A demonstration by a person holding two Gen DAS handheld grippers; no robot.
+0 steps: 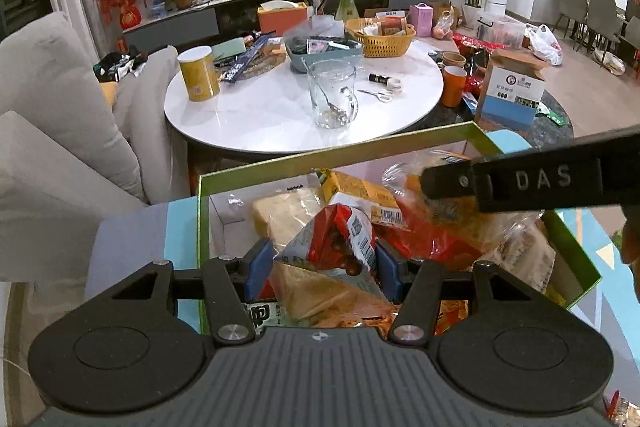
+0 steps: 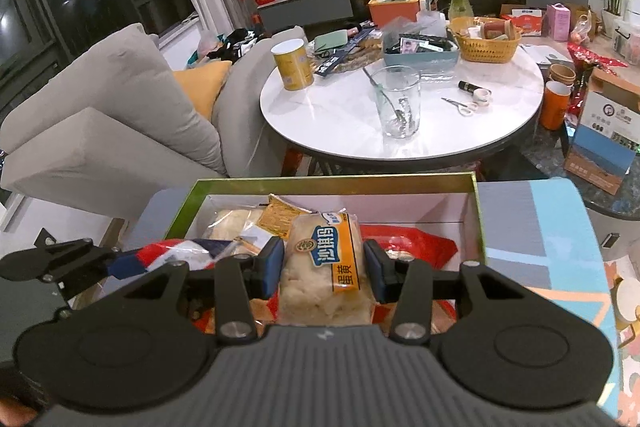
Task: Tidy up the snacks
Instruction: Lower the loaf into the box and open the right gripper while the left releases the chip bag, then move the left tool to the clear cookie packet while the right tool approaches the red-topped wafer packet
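A green-rimmed box [image 1: 203, 211] with a white inside holds several snack packs; it also shows in the right wrist view [image 2: 478, 211]. My left gripper [image 1: 320, 269] is shut on a red and grey snack bag [image 1: 340, 239] with cherry tomatoes printed on it, over the box. My right gripper [image 2: 323, 269] is shut on a clear bread pack [image 2: 320, 267] with a blue and orange label, also over the box. The right gripper's arm [image 1: 536, 181] crosses the left wrist view at right. The left gripper's side [image 2: 52, 259] shows at left in the right wrist view.
The box sits on a blue patterned surface [image 2: 540, 227]. Behind stands a round white table [image 1: 280, 111] with a glass mug [image 1: 332, 95], yellow can [image 1: 199, 73], scissors [image 1: 378, 94] and baskets. A grey sofa [image 2: 100, 115] is left, a cardboard box [image 1: 512, 87] right.
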